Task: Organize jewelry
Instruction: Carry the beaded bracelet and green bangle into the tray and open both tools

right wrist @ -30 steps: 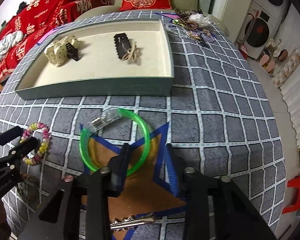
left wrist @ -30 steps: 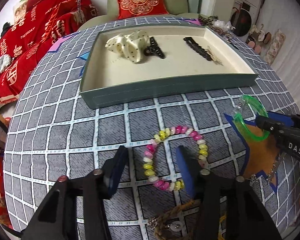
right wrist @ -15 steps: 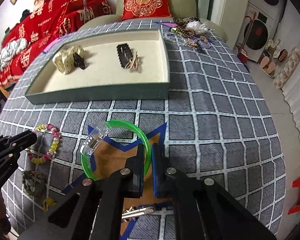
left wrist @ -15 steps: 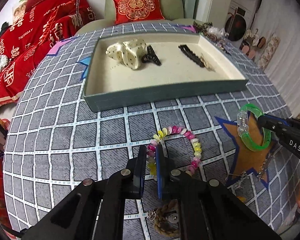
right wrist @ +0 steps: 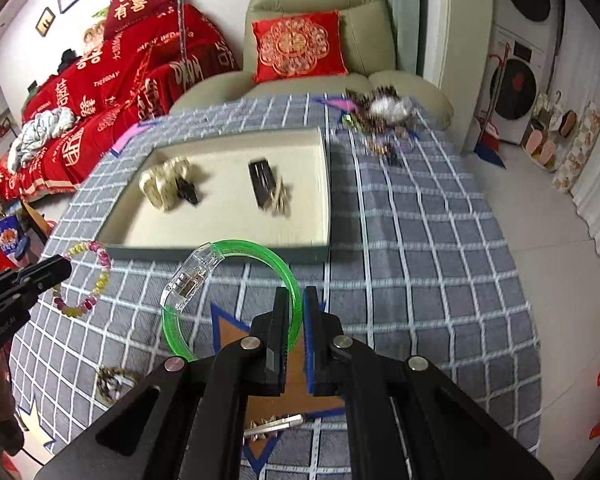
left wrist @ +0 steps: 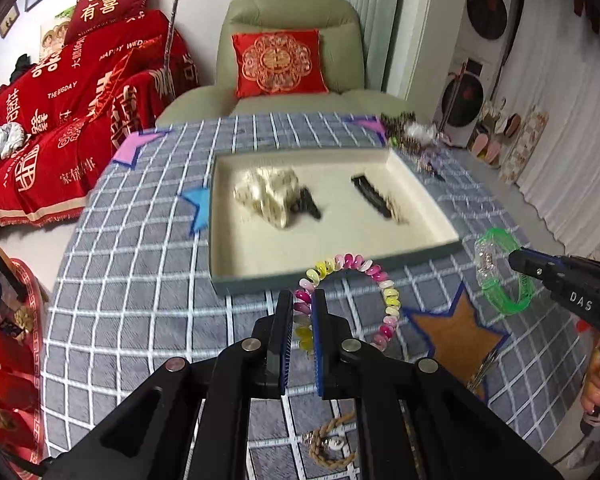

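My left gripper [left wrist: 301, 300] is shut on a pink, yellow and white bead bracelet [left wrist: 364, 268] and holds it above the checked cloth, near the front wall of the grey-green tray [left wrist: 260, 278]. My right gripper [right wrist: 296, 300] is shut on a green plastic bangle [right wrist: 256, 250] with a clear clasp, lifted near the tray's front wall [right wrist: 220, 254]. The tray holds a cream dotted bow [left wrist: 270, 194], a black claw clip [left wrist: 308, 204] and a black hair clip [left wrist: 370, 196]. Each gripper shows in the other's view: the right one with the bangle [left wrist: 500, 272], the left one with the bracelet [right wrist: 88, 276].
A rope bracelet [left wrist: 328, 442] and a silver hair clip [right wrist: 274, 426] lie on the cloth near me, by an orange star patch [left wrist: 456, 336]. A heap of jewelry [right wrist: 380, 116] lies beyond the tray's far right corner. An armchair with a red cushion [left wrist: 278, 62] stands behind the table.
Both grippers closed, the left on the bead bracelet and the right on the green bangle. Both then lifted their pieces off the cloth and moved toward the tray.
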`<action>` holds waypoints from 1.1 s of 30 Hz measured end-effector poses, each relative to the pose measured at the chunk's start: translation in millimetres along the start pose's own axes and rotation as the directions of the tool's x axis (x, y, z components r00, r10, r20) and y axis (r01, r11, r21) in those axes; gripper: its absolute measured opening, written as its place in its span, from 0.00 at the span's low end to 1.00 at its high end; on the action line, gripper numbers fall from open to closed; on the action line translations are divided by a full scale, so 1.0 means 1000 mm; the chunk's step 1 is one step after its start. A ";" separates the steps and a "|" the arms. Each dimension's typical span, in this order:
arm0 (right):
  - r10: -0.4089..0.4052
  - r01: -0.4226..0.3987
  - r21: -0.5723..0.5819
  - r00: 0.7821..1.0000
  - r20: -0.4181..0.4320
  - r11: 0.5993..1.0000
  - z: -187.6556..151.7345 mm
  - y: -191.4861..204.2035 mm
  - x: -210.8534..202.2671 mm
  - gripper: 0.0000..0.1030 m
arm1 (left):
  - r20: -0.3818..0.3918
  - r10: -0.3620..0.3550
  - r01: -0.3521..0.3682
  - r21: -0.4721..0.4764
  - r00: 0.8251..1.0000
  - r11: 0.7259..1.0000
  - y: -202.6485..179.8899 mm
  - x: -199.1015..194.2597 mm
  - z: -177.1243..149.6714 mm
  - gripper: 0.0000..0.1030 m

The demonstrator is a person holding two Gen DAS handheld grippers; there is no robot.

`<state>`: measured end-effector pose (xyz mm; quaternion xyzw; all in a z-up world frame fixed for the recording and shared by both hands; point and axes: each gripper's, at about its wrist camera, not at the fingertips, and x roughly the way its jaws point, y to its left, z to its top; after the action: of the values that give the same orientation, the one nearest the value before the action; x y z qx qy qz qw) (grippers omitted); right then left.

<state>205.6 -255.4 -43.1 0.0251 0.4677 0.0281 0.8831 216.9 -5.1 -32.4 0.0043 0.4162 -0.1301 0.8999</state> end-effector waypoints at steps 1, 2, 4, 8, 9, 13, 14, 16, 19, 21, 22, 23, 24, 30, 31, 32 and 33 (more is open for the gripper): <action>0.005 -0.005 -0.003 1.000 0.005 1.000 0.004 0.000 -0.001 0.07 | 0.007 -0.003 0.003 -0.002 1.000 1.000 0.001 -0.002 0.004 0.16; 0.009 -0.009 -0.005 1.000 0.008 1.000 0.009 0.001 -0.001 0.07 | 0.015 -0.002 0.002 0.000 1.000 1.000 0.001 -0.003 0.010 0.16; 0.015 -0.015 -0.004 1.000 0.017 1.000 0.021 0.002 -0.001 0.07 | 0.034 0.013 -0.014 0.008 0.999 1.000 0.002 -0.002 0.022 0.16; 0.018 -0.018 -0.012 0.999 0.032 1.000 0.047 0.005 0.006 0.07 | 0.042 0.015 -0.014 -0.012 0.999 1.000 0.010 0.008 0.043 0.16; 0.018 -0.017 -0.015 0.999 0.032 1.000 0.052 0.007 0.008 0.07 | 0.040 0.015 -0.014 -0.019 0.999 1.000 0.011 0.011 0.046 0.16; 0.026 -0.025 -0.018 0.999 0.030 1.000 0.078 0.012 0.025 0.07 | 0.028 0.031 -0.030 -0.038 0.999 0.999 0.017 0.034 0.063 0.16; 0.025 -0.025 -0.017 0.999 0.028 1.000 0.084 0.013 0.032 0.07 | 0.022 0.044 -0.044 -0.038 0.999 0.998 0.018 0.042 0.067 0.16; 0.022 -0.022 -0.015 0.999 0.023 1.000 0.094 0.014 0.044 0.07 | 0.007 0.056 -0.055 -0.046 0.998 0.997 0.021 0.056 0.071 0.16; 0.027 -0.027 -0.002 1.000 0.011 1.000 0.106 0.013 0.064 0.07 | -0.021 0.059 -0.060 -0.063 0.998 0.996 0.023 0.077 0.076 0.16; 0.021 -0.021 -0.001 1.000 0.002 1.000 0.110 0.013 0.077 0.07 | -0.036 0.071 -0.073 -0.059 0.997 0.996 0.023 0.091 0.078 0.16; 0.019 -0.019 0.002 1.000 -0.004 1.000 0.112 0.012 0.085 0.07 | -0.045 0.079 -0.081 -0.054 0.996 0.995 0.021 0.099 0.079 0.16; 0.019 -0.019 0.005 1.000 -0.009 1.000 0.113 0.011 0.091 0.07 | -0.053 0.089 -0.092 -0.049 0.995 0.995 0.021 0.107 0.079 0.16; 0.018 -0.018 0.011 1.000 -0.018 1.000 0.114 0.010 0.100 0.07 | -0.062 0.096 -0.099 -0.047 0.993 0.994 0.021 0.114 0.079 0.16; 0.026 -0.025 0.025 0.998 -0.061 0.999 0.110 0.009 0.137 0.07 | -0.104 0.124 -0.128 -0.028 0.987 0.991 0.019 0.145 0.073 0.16; 0.030 -0.028 0.028 0.997 -0.067 0.999 0.108 0.010 0.143 0.07 | -0.108 0.132 -0.134 -0.019 0.985 0.991 0.019 0.149 0.072 0.16; 0.031 -0.029 0.029 0.997 -0.071 0.999 0.106 0.009 0.147 0.07 | -0.112 0.139 -0.141 -0.011 0.984 0.990 0.018 0.152 0.071 0.16; 0.027 -0.025 0.027 0.997 -0.077 0.999 0.104 0.010 0.152 0.07 | -0.115 0.145 -0.146 -0.005 0.983 0.989 0.017 0.155 0.070 0.16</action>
<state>376.8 -236.5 -108.9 0.0418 0.5013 0.0346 0.8636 368.8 -32.6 -104.4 0.0361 0.4666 -0.0606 0.8816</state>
